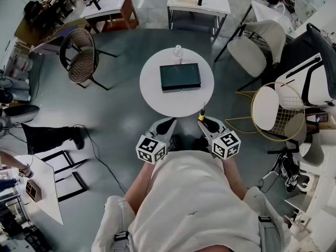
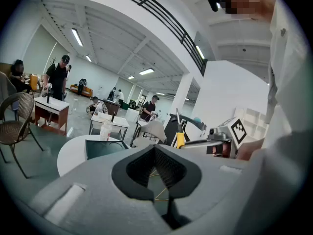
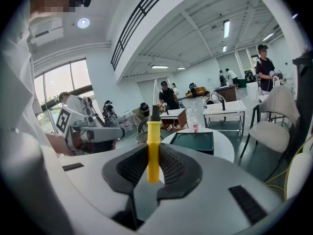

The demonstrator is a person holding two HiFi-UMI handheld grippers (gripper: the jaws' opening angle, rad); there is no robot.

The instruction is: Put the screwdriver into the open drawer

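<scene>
Right gripper (image 3: pixel 152 174) clamps the screwdriver (image 3: pixel 153 140) mid-handle, shaft upright, just short of the round table (image 1: pixel 152 96). Left gripper (image 2: pixel 157 169) is closed and empty. The tool is probably light and rigid; the smooth yellow handle may slip.

Long white ceiling strip lights (image 2: pixel 78 36) give bright, even light with soft shadows, while both gripper views bend fisheye-fashion into black corners.

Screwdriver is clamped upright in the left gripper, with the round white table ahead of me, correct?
No. The screwdriver is clamped upright in the right gripper, not the left, as the right gripper view shows; the left gripper is shut on nothing. The round white table is ahead of you.
</scene>
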